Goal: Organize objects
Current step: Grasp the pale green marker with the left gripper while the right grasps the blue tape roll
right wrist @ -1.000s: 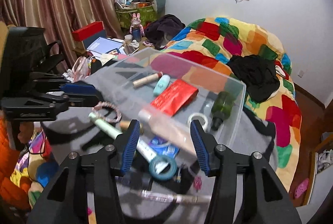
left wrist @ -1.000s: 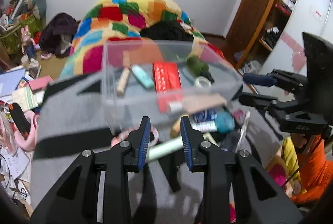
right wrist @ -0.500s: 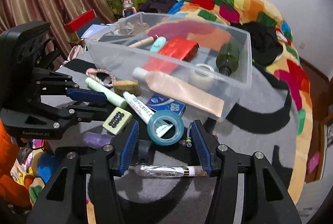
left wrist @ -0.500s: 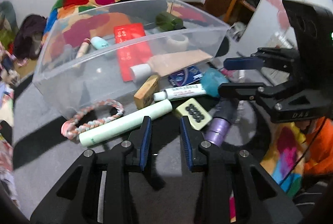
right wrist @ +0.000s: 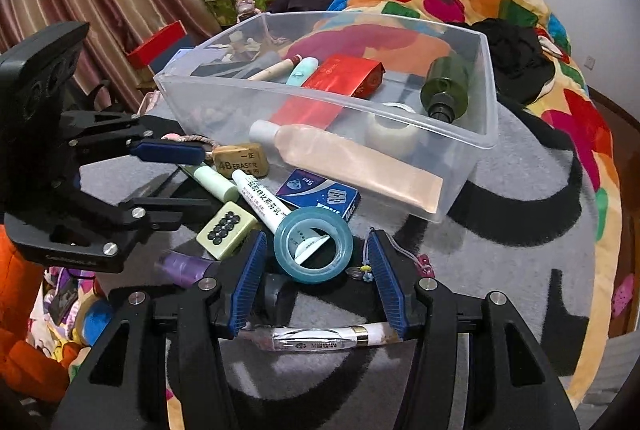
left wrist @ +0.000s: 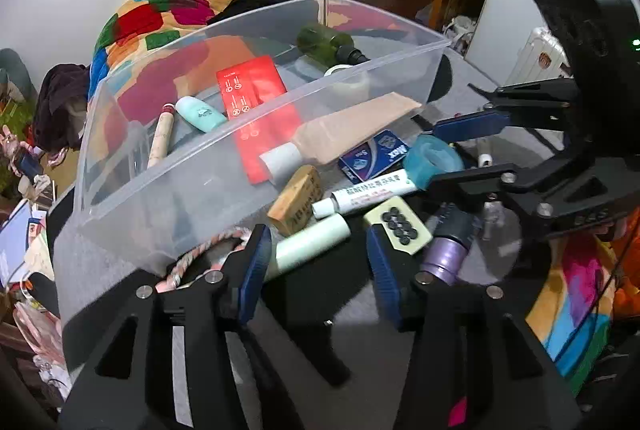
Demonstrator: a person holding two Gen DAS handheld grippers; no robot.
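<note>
Though wide open, both hand-held grippers [left wrist: 318, 262] [right wrist: 314, 280] empty.

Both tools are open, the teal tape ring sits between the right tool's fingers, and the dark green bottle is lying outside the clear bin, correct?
Not quite. The dark green plastic bottle lies inside the clear plastic bin, at its far right end, as the right wrist view shows. The rest stands: the left tool and right tool are both open, and the teal tape ring sits between the right tool's fingers.

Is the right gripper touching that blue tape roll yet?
Apart. In the right wrist view, the translucent blue tape roll lies between the right gripper's open fingers, with dark gaps visible on both sides.
</note>
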